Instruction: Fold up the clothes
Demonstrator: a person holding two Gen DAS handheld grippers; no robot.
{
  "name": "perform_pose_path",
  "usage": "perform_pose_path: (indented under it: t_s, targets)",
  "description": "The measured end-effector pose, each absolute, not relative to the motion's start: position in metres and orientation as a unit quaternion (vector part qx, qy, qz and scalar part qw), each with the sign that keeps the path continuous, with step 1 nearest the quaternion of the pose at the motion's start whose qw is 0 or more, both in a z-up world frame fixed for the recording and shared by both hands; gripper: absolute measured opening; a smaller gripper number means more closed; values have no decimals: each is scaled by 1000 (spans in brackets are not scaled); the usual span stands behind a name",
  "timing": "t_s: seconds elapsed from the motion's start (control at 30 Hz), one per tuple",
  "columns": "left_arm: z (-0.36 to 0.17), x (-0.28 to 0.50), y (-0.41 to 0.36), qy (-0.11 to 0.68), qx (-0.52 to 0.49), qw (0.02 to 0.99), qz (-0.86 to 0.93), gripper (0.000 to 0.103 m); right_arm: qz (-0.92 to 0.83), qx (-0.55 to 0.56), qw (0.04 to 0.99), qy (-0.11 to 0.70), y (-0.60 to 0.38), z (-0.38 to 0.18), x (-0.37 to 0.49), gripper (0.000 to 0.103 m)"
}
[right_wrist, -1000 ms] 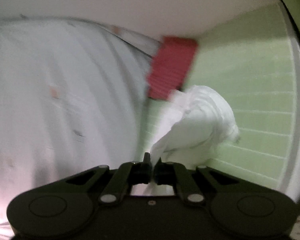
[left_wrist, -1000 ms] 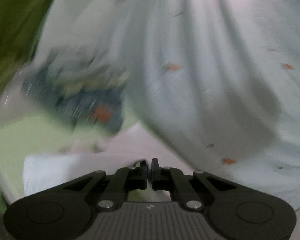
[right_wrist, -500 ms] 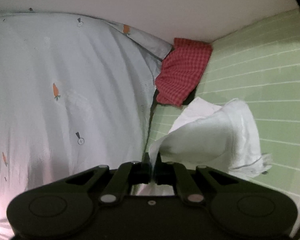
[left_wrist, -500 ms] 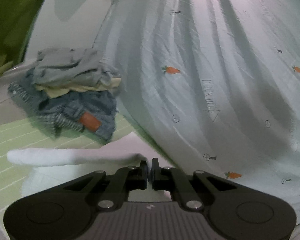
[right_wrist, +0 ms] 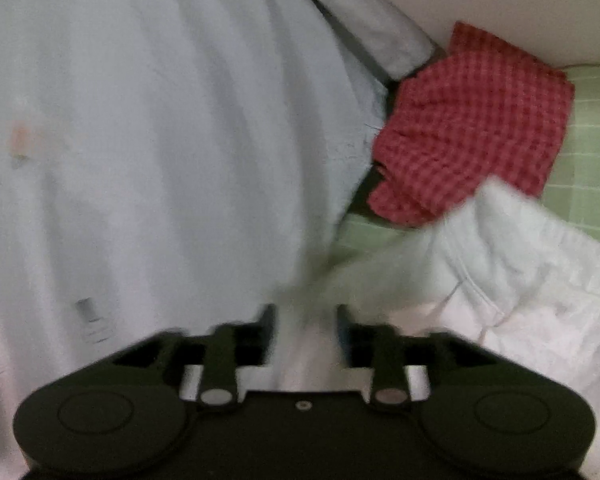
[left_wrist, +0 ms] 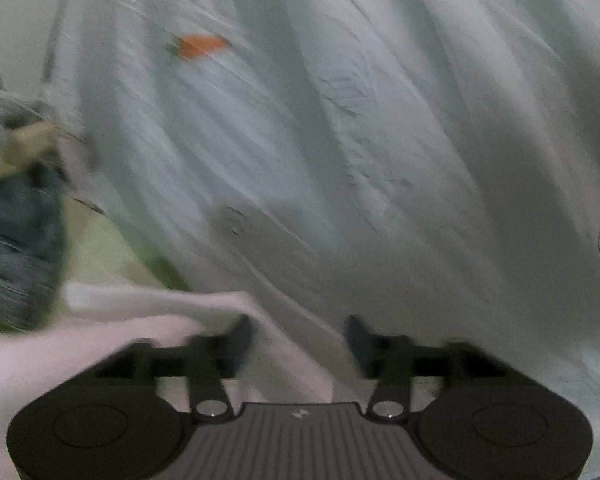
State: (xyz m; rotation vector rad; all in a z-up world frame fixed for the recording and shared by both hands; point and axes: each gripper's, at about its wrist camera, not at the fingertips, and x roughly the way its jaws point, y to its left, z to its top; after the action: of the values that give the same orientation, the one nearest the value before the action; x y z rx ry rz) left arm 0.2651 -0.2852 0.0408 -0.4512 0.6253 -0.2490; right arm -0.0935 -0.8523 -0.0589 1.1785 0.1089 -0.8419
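Change: half a second ago both grippers were pinched shut on the white cotton garment (right_wrist: pixel 520 280); now both stand spread, the cloth let go.
Meaning: I judge one fold has just been laid down; whether more folds remain, these blurred views cannot settle.
Garment: it lies on the pale green gridded mat (right_wrist: pixel 592 120), just beside the pale blue carrot-print bed sheet (left_wrist: pixel 340 120), its near edge between the right fingers.
Left gripper (left_wrist: pixel 298 336): fingers wide apart, nothing held, low over the white cloth, pointing at the sheet.
Right gripper (right_wrist: pixel 305 330): fingers apart, cloth loose between them.
Nearby: red checked folded cloth (right_wrist: pixel 472 120) beyond the garment; a blurred pile of denim and grey clothes (left_wrist: pixel 16 216) at left.
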Motion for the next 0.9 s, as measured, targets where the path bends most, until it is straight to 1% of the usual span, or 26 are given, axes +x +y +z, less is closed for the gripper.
perform_pose_path:
  t_s: [0.03,0.07,0.1,0.2,0.23,0.3,0.4,0.47,0.57,0.63,0.77,0.8,0.83,0.87,0.9]
  targets:
    - [34,258,-289,299,-206,923,-128,82,-391,526,753,54,-843,-61,-90,72]
    - [28,251,-292,294,-192,926,-135,87,-398,514,758,58,-834,-62,-87,80]
    - [19,244,-294,299,-177,928,-137,87,-408,500,759,83,-822,-68,-88,85]
    - [-15,218,-284,351,-132,919,-119,87,-450,473,741,157,-777,-95,-109,84]
    - [-26,209,-278,368,-125,915,-111,87,-467,469,730,170,-761,-104,-121,84]
    - [-38,190,-267,389,-119,908,-99,87,-486,471,715,174,-736,-118,-144,84]
    - [-52,161,-253,415,-113,899,-84,87,-509,478,691,187,-714,-134,-165,89]
    - [-61,143,-244,432,-109,892,-74,87,-514,492,673,202,-714,-146,-169,89]
    - [-65,118,-233,446,-125,884,-66,87,-499,529,657,195,-724,-161,-169,89]
    - [-64,107,-230,449,-142,880,-66,87,-494,531,664,182,-728,-167,-166,89]
    - [-53,88,-233,440,-141,884,-68,87,-473,499,700,193,-727,-167,-152,90]
    - [-51,85,-233,437,-140,886,-66,87,-468,488,708,204,-726,-166,-150,85]
    - [-48,81,-232,434,-140,888,-65,87,-462,476,717,215,-725,-166,-150,55]
    - [-46,75,-231,429,-143,889,-65,87,-456,464,724,227,-724,-165,-149,33]
    - [-43,68,-230,426,-145,891,-65,87,-449,461,731,228,-723,-166,-153,25]
